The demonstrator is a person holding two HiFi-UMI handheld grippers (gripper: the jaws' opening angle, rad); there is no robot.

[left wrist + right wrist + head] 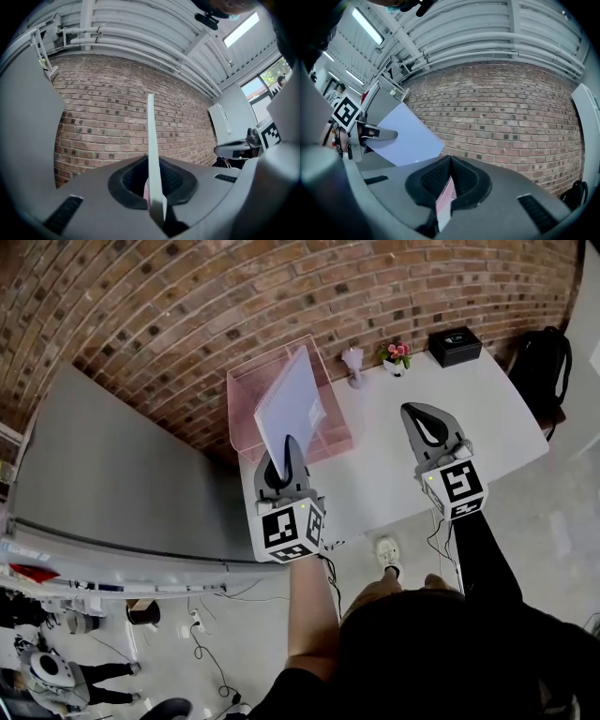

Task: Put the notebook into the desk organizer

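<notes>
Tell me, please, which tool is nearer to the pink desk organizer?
Left. The left tool, shut on the notebook, is just in front of the desk organizer. The right tool is farther off to the organizer's right, above the white table.

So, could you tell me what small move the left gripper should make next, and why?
Probably lower the notebook into the pink desk organizer: the left gripper holds it upright by its bottom edge, apparently above the open top.

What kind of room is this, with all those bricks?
Probably a workshop or lab-style office. A bare brick wall stands behind a white table, big pipes run under the ceiling, and cables trail over the floor.
</notes>
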